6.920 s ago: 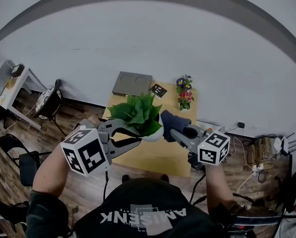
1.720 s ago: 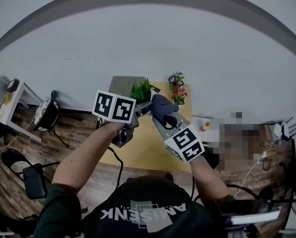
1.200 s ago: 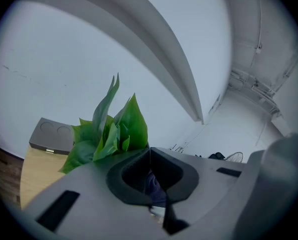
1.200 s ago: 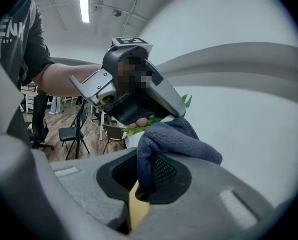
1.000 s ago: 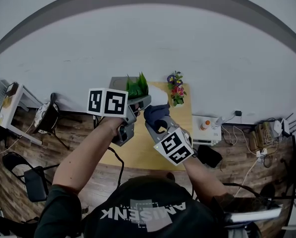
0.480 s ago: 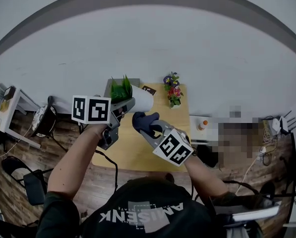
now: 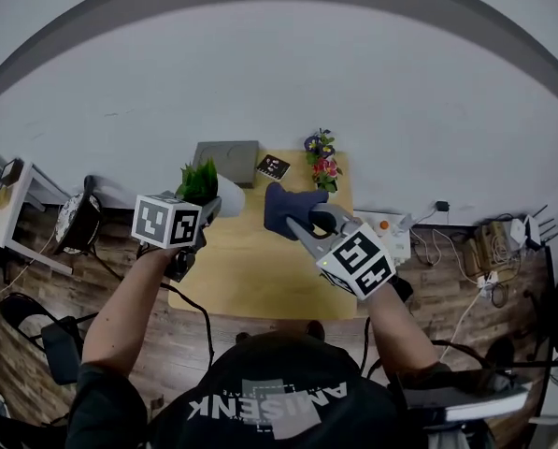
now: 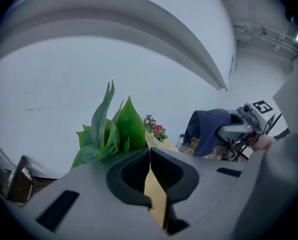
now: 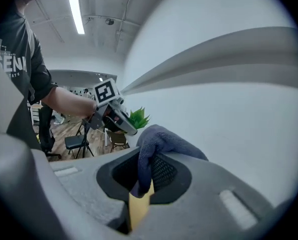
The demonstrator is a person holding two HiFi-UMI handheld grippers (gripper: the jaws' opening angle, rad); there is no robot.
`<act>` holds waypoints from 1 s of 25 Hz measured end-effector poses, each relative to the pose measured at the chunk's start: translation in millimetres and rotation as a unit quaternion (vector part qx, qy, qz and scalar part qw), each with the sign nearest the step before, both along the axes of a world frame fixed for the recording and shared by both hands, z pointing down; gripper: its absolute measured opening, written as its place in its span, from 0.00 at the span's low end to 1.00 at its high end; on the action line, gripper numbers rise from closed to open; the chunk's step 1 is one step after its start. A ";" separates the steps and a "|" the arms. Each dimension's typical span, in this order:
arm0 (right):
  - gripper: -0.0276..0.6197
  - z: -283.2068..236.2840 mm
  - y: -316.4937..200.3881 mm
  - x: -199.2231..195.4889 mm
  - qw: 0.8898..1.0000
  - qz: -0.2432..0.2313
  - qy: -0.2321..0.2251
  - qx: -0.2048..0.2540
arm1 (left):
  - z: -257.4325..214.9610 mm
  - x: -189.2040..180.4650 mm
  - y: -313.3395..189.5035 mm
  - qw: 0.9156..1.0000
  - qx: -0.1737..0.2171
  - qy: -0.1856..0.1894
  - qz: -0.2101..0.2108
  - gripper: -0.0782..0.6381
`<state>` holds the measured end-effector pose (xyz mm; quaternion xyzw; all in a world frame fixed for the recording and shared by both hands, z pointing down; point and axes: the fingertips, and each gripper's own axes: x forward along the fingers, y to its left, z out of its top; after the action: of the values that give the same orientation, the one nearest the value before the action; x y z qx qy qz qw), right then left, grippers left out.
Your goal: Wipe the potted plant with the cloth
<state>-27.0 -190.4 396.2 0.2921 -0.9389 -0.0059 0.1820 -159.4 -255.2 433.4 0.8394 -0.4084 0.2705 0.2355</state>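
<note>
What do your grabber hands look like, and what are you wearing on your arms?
The left gripper and right gripper are grey, each with two chunky curved jaws with dark hollows. The left cube and right cube are white with black square markers. A black cable trails from the left one. The person wears a black short-sleeved T-shirt with white lettering.

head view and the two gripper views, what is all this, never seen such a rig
A person carries two hand-held grippers, each with two fingers. The head view comes from a camera on their head, looking down. Each gripper view looks along one tool's fingers. The right gripper pinches a dark cloth. The left gripper has its fingers together beside the plant; whether it grips the plant I cannot tell. On the table are a grey box, a marker card and flowers.
</note>
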 end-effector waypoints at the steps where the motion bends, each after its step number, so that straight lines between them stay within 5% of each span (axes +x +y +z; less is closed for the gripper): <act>1: 0.09 -2.8 -2.5 3.8 1.000 0.006 -0.007 -0.001 | 10.0 -5.0 -2.1 1.000 -0.004 -0.014 -0.002 0.12; 9: 0.09 -19.6 -18.3 20.0 0.998 0.032 -0.045 -0.003 | 73.5 -31.2 -20.4 0.990 -0.012 -0.139 0.004 0.12; 15: 0.09 -22.7 -35.8 20.7 0.995 0.053 -0.087 -0.015 | 123.2 -53.6 -16.7 0.974 -0.020 -0.221 0.040 0.13; 25: 0.09 -18.6 -67.0 11.4 0.985 0.071 -0.154 -0.042 | 187.2 -73.4 -11.6 0.954 -0.003 -0.283 0.094 0.13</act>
<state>-15.6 -257.4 377.6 0.3479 -0.9318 0.0914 0.0476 -232.8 -266.8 620.7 0.7622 -0.3766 0.5193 0.0864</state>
